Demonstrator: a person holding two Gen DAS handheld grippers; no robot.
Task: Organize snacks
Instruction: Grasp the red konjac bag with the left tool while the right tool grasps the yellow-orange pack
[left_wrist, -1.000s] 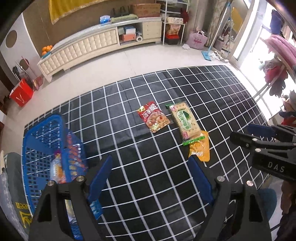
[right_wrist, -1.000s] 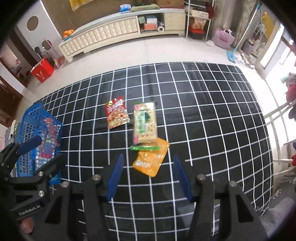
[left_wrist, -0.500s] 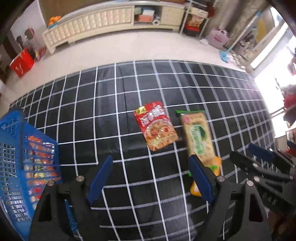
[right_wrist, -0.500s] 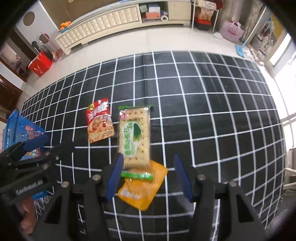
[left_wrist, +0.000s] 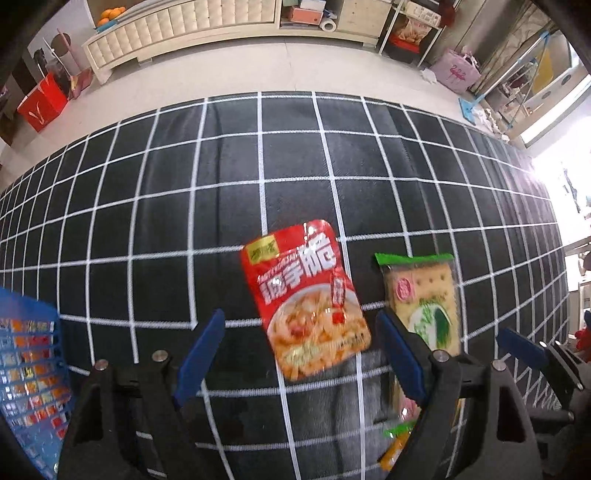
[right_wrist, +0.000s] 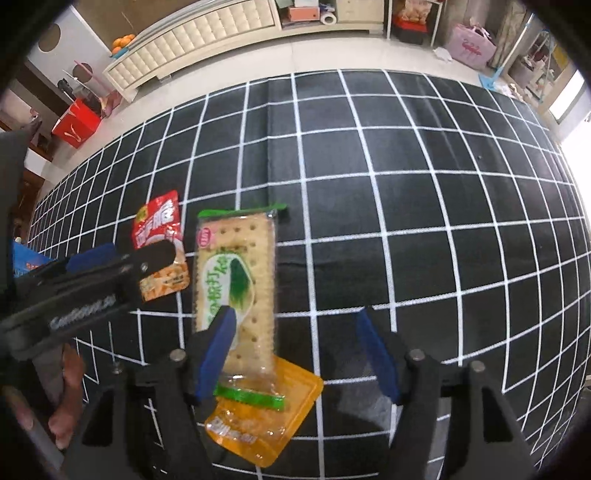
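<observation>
Your left hand-held gripper (left_wrist: 295, 354) hangs wide open over the red pouch (left_wrist: 308, 297); your right hand-held gripper (right_wrist: 295, 350), also wide, straddles the cracker pack (right_wrist: 236, 280) overlapping the orange packet (right_wrist: 264, 417).

Left black two-finger gripper with blue pads (left_wrist: 299, 354): held low, pointed forward and down, jaws spread wide, nothing between them.
Right black two-finger gripper with blue pads (right_wrist: 297, 350): likewise angled downward, jaws parted wide, nothing clamped.
Bare hand on the left gripper's handle (right_wrist: 64, 402): fingers wrapped around the grip.
Relative pose: side by side, close together.
</observation>
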